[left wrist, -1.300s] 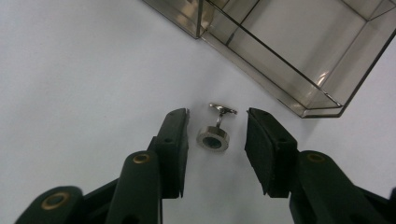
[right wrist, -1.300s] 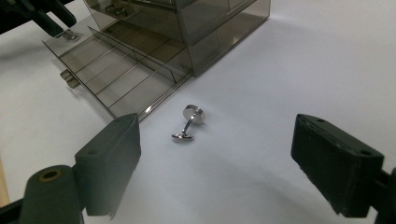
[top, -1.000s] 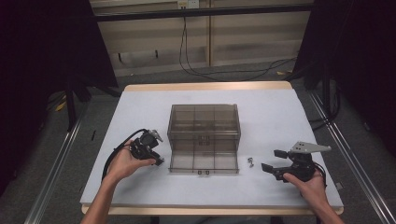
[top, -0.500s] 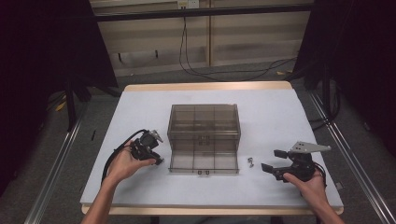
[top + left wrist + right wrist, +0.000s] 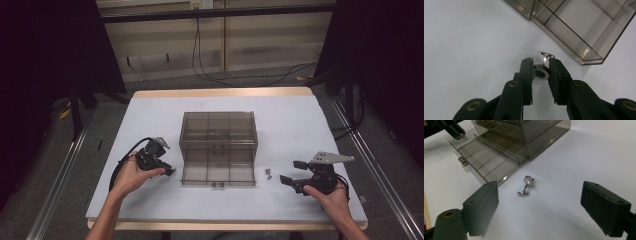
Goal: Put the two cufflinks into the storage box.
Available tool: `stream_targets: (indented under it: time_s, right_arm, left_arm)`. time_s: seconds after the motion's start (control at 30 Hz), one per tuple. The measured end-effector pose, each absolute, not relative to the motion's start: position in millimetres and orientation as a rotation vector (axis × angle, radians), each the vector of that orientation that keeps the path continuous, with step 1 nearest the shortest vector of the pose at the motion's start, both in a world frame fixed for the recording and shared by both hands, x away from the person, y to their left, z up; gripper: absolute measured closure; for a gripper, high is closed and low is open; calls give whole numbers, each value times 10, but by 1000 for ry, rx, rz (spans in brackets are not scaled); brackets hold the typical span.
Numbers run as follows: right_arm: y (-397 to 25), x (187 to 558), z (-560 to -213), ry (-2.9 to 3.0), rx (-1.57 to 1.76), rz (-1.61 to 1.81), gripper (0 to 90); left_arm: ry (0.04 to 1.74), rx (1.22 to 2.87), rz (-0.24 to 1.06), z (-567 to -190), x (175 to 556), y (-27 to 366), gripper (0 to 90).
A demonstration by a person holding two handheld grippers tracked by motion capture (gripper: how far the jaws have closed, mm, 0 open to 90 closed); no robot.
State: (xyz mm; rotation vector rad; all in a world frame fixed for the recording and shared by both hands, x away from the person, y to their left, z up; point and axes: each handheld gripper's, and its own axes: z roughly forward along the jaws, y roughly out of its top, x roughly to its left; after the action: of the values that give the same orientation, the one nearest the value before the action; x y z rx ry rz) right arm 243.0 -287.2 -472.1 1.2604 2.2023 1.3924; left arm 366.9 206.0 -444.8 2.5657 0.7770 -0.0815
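Your left gripper [image 5: 541,72] is clamped on a cufflink [image 5: 542,71] beside the open box [image 5: 218,148], while your right gripper [image 5: 550,207], wide open and empty, faces a second cufflink [image 5: 527,185] dead ahead.

A smoky translucent plastic organiser box [image 5: 218,135] sits at the middle of the white tabletop [image 5: 290,120], its divided lid [image 5: 218,173] folded flat toward the near edge. A small silver cufflink [image 5: 527,185] lies on its side just off the lid's near right corner. A second cufflink [image 5: 542,71], round-faced with a serrated rim, is pinched between the left gripper's [image 5: 541,76] jaws beside the lid's left edge, seemingly just above the tabletop.
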Motion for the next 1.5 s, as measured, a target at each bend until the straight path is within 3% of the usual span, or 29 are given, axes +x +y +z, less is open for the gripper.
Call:
stream_targets:
  time_s: [0.67,1.07,1.5]
  right_arm:
    - [-2879,2426,-4716,2199,1267,1396,142]
    - [-2882,2428,-4716,2199,1270,1400,140]
    - [-2884,2426,-4714,2195,1272,1401,139]
  left_arm:
    - [719,2353,-116,-4313,3591,2225,737]
    - [698,2244,-66,-4184,3499,2245,737]
    - [634,2190,-51,-4104,3422,2106,737]
